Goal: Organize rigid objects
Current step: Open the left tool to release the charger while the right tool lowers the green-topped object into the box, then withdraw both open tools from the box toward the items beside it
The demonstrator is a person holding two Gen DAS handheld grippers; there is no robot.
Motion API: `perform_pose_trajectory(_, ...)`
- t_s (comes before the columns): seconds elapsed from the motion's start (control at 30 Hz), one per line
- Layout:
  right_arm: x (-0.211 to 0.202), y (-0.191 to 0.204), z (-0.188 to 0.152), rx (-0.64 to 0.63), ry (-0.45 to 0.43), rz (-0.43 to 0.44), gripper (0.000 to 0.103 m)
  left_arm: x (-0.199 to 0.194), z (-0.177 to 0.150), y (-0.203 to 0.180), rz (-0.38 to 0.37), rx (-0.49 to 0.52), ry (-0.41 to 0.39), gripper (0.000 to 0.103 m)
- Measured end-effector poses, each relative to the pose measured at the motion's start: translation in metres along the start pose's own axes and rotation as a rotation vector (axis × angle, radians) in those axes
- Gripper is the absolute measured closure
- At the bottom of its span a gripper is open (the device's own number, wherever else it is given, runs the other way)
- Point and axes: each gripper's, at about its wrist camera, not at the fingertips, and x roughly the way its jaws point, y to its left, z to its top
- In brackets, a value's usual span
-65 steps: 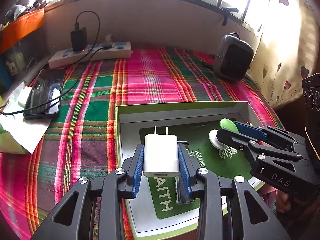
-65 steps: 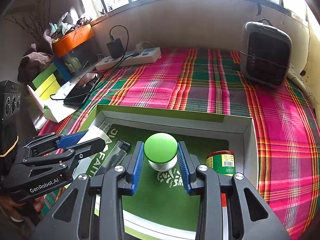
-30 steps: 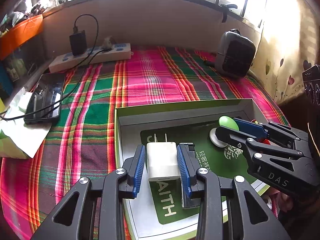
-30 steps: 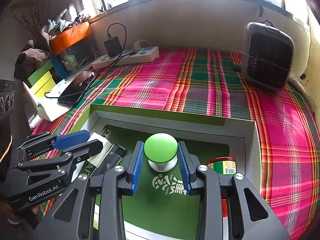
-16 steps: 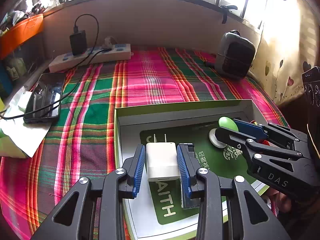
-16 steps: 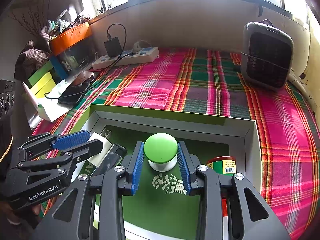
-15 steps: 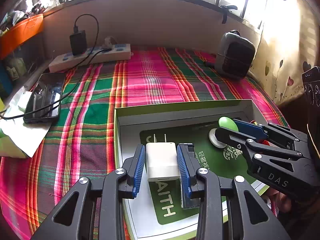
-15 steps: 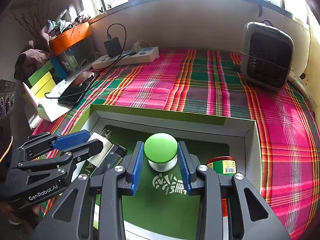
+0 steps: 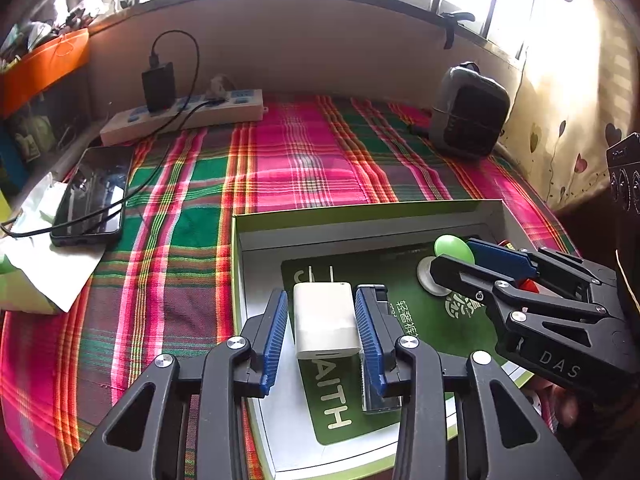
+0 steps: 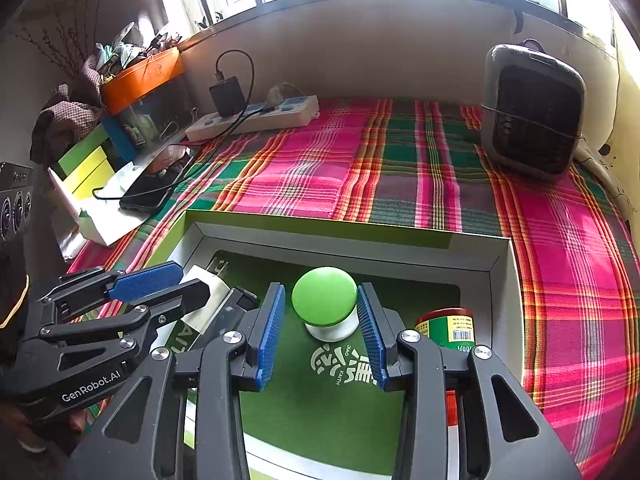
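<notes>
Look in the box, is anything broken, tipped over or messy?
Nothing looks broken or spilled. In the green-edged box the white charger lies flat, the green-topped button thing stands upright, and a small green can sits beside it.

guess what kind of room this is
Likely a lived-in room at home, with a table under a window: a plaid cloth covers it, a power strip charges a phone, and a small heater stands by the wall.
</notes>
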Motion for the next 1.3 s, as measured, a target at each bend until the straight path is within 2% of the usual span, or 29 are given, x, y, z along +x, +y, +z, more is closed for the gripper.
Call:
perform_pose_trajectory(0.2,-0.007,0.001,-0.002,0.009,-0.015,0.002,0.061,-0.009,-0.004,-0.001,0.004,0.000,-0.013,0.064)
perform_pose_trajectory(0.33,-0.018,0.002,-0.004,0.013,-0.034,0.005,0.058,-0.022,-0.007,-0.006,0.039,0.033,-0.049,0.062)
perform_pose_trajectory(0.7,-0.044,0.007,-0.019,0.015,-0.059,-0.004,0.055,-0.048,-0.022,-0.009,0.017,0.020,-0.072,0.060)
perform_pose_trajectory(1.0,-0.065,0.005,-0.033,0.032,-0.074,-0.014,0.055,-0.064,-0.036,-0.012,0.031,0.033,-0.087,0.059)
perform_pose_trajectory(1.3,-0.091,-0.008,-0.058,0.035,-0.086,-0.071,0.052,-0.077,-0.056,-0.019,-0.040,0.038,-0.068,0.058)
